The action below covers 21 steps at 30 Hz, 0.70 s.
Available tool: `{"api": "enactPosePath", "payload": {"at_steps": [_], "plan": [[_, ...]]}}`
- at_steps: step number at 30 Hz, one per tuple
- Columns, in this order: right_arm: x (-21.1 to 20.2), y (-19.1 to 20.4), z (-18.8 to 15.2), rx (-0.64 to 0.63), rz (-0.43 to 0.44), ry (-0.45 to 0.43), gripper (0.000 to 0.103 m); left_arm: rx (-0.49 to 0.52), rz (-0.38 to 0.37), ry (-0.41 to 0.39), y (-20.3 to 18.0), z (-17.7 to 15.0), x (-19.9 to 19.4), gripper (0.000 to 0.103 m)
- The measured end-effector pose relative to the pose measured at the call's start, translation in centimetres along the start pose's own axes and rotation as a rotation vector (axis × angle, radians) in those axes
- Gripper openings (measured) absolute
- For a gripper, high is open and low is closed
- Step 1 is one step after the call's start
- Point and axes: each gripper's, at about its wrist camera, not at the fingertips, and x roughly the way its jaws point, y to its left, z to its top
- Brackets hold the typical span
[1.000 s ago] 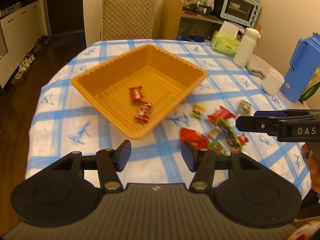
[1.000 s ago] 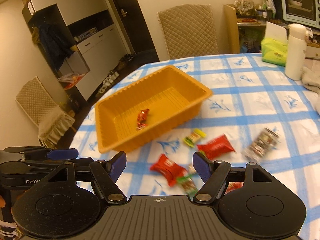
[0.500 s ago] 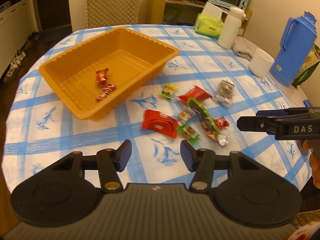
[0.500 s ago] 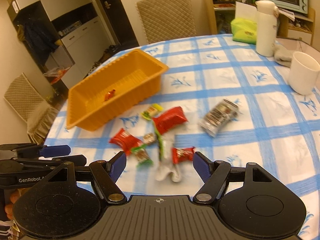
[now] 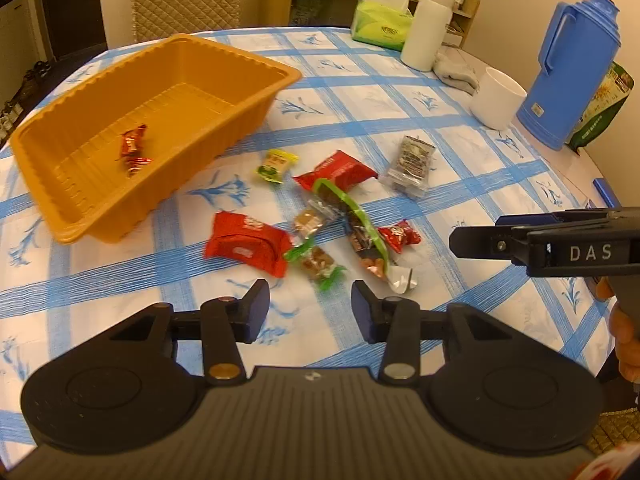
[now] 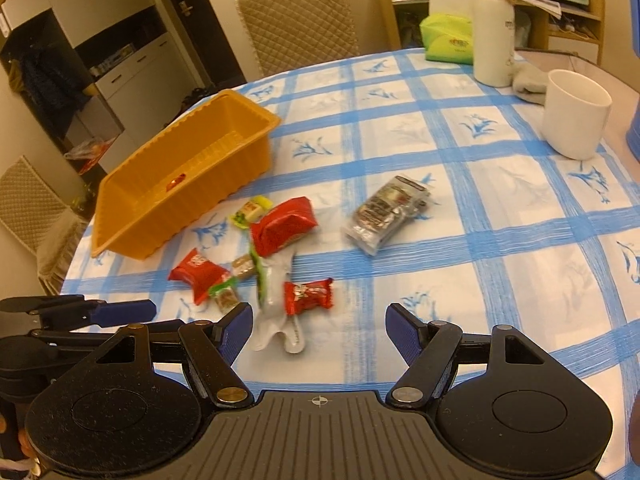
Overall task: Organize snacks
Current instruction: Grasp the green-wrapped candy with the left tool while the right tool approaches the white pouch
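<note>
Ribbed orange plastic tray (image 5: 224,68); crinkly foil snacks (image 5: 248,242) beside. Left gripper (image 5: 310,304) closing, empty; right gripper (image 6: 318,330) wide apart.

Orange ribbed tray (image 5: 224,80) holding red candy (image 5: 133,148), wrapped snacks (image 5: 340,216) scattered beside it on tablecloth

A: We've brought both tongs forward and lower; the orange tray (image 5: 168,80) now sits off to the left, and the loose snacks (image 5: 320,216) on the surface lie right ahead of us.

B: Our left tongs (image 5: 310,308) are narrower than a second ago and closing, with nothing between them. Our right tongs (image 6: 318,330) now hang over the small red candy (image 6: 308,296).
</note>
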Motion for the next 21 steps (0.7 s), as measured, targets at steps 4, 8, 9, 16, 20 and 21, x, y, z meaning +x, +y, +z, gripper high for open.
{"api": "enactPosePath", "payload": {"at_steps": [4, 8, 9, 16, 20, 21], "plan": [[0.2, -0.9, 0.1, 0.018, -0.014, 0.004, 0.073, 0.014, -0.009, 0.009, -0.7, 0.3, 1.2, 0.036], [0.4, -1.7, 0.3, 0.031, -0.022, 0.006, 0.073, -0.007, -0.017, 0.03, -0.8, 0.7, 2.6, 0.033], [0.4, -1.8, 0.3, 0.034, -0.025, 0.007, 0.073, -0.009, -0.015, 0.035, -0.8, 0.8, 2.9, 0.033], [0.6, -2.8, 0.7, 0.049, -0.032, 0.007, 0.073, -0.016, 0.008, 0.061, -0.7, 1.7, 5.1, 0.032], [0.8, -3.3, 1.0, 0.055, -0.036, 0.009, 0.073, -0.007, 0.018, 0.067, -0.9, 2.1, 6.0, 0.029], [0.8, -3.4, 1.0, 0.056, -0.037, 0.01, 0.073, -0.004, 0.022, 0.071, -1.0, 2.2, 6.2, 0.029]]}}
